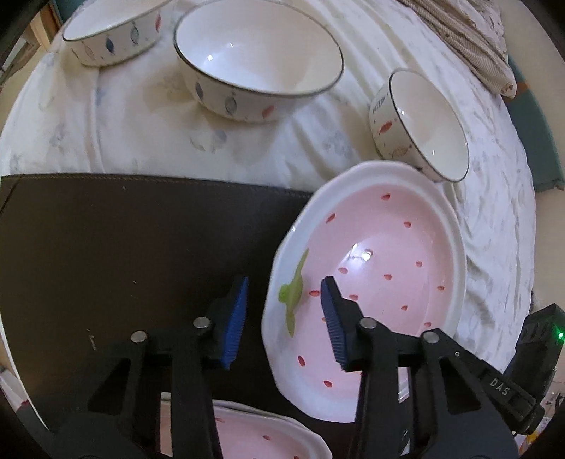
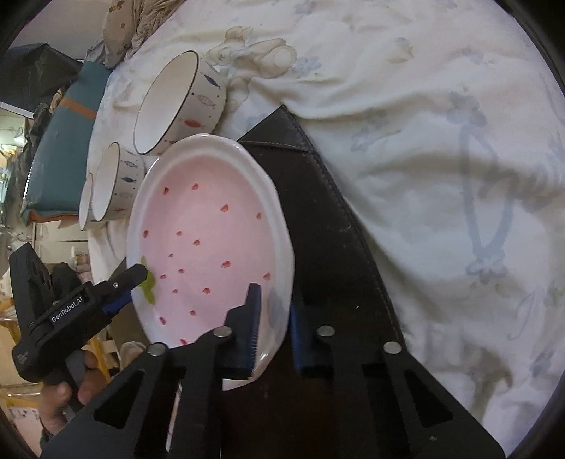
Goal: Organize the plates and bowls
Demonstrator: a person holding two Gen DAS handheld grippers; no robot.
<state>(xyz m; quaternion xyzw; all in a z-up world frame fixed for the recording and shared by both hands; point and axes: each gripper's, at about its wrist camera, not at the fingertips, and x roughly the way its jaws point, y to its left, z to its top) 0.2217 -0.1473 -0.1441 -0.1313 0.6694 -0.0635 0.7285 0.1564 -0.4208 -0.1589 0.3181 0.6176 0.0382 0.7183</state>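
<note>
A pink strawberry plate (image 1: 381,268) with red dots, a green leaf and a white scalloped rim hangs tilted over a dark leather mat (image 1: 123,247). My left gripper (image 1: 286,282) straddles its rim by the leaf, one pad inside and one outside, with a visible gap at the outer pad. In the right wrist view my right gripper (image 2: 275,300) is shut on the opposite rim of the plate (image 2: 208,229). There the left gripper (image 2: 136,282) shows at the leaf side. A second matching plate (image 1: 254,434) lies below. Three white fish-patterned bowls (image 1: 257,60) (image 1: 109,28) (image 1: 427,123) stand on the sheet.
The mat (image 2: 335,229) lies on a rumpled white printed bedsheet (image 2: 441,141). The small bowl sits just behind the held plate's far rim. Folded beige cloth (image 1: 469,39) lies at the back right. A teal cushion (image 2: 60,155) borders the bed. A hand (image 2: 67,392) holds the left gripper.
</note>
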